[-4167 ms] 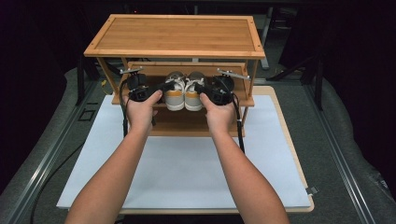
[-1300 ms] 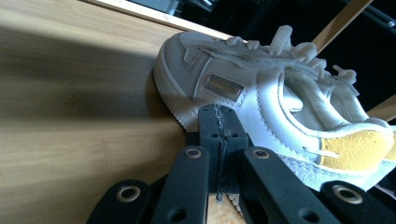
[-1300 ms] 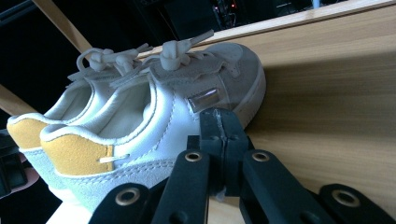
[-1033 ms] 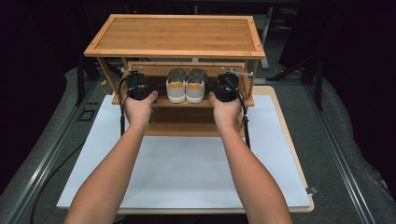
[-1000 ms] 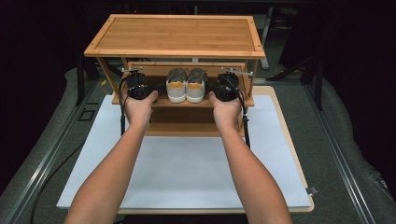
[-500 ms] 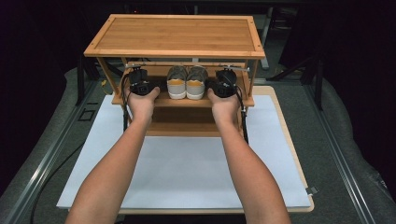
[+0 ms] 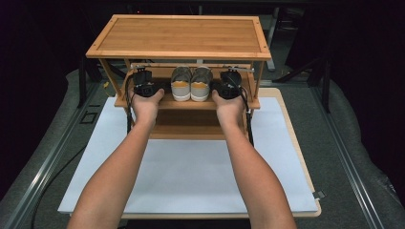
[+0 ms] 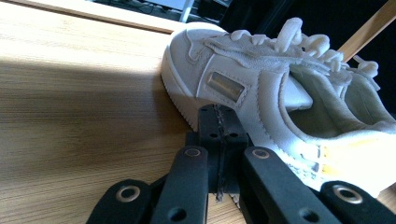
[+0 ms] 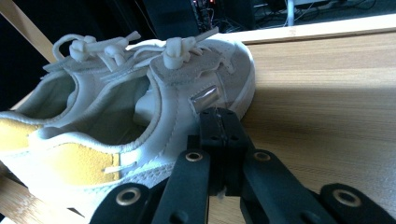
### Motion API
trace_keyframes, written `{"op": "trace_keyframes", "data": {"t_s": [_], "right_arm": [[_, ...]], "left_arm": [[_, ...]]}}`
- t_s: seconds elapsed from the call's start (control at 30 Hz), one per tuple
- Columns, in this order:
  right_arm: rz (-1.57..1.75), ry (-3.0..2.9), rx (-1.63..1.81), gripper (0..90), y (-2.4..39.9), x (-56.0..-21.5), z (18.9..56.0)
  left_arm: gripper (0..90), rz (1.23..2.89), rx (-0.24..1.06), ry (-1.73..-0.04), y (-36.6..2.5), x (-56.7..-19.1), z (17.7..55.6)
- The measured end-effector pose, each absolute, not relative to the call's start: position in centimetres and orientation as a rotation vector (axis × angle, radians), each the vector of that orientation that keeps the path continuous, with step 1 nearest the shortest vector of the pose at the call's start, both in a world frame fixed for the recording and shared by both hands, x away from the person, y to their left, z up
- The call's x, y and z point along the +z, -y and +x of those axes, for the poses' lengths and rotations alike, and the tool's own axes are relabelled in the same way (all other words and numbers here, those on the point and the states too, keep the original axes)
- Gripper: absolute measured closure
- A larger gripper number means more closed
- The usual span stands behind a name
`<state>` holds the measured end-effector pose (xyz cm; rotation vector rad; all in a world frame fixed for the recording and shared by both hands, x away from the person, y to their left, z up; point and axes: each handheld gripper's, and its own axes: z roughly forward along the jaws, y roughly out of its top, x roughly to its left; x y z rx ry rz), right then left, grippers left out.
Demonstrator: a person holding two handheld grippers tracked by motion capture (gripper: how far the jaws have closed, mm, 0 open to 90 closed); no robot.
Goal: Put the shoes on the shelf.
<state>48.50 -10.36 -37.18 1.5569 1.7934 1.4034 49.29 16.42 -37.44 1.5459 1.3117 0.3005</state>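
A pair of pale grey sneakers with yellow heels stands side by side on the middle shelf [image 7: 187, 103] of a wooden shoe rack [image 7: 181, 36], heels toward me. My left gripper [image 7: 160, 88] sits at the outer side of the left sneaker [image 7: 181, 84]. My right gripper [image 7: 216, 88] sits at the outer side of the right sneaker [image 7: 201, 84]. In the left gripper view the left gripper [image 8: 218, 122] is shut, its tips against the sneaker [image 8: 261, 88] at the sole. In the right gripper view the right gripper [image 9: 219, 125] is shut too, its tips at the sneaker's [image 9: 154, 107] side. Nothing is between either pair of jaws.
The rack's top board overhangs the shelf and both grippers. Slanted wooden legs [image 7: 111, 76] flank the shelf. The rack stands at the far end of a white mat [image 7: 191, 167] on a wooden table [image 7: 305, 176]. Dark floor and a metal rail [image 7: 43, 162] lie around it.
The sneakers have slid deeper onto the shelf. Both grippers, earlier at the heels, now rest at the sneakers' outer sides and have crept a little farther in.
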Motion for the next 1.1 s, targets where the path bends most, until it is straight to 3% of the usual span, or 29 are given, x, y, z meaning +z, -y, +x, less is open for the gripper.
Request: {"op": "trace_keyframes", "data": {"t_s": [0.57,1.1], "right_arm": [[1.520,-1.793,1.429,86.4,10.8,-37.0,47.1],[1.415,-1.854,1.455,86.8,11.6,-35.5,42.9]], "left_arm": [[89.7,1.510,0.272,-1.267,-17.2,-37.4,47.6],[89.7,1.530,0.261,-1.165,-19.0,-36.1,43.5]]}}
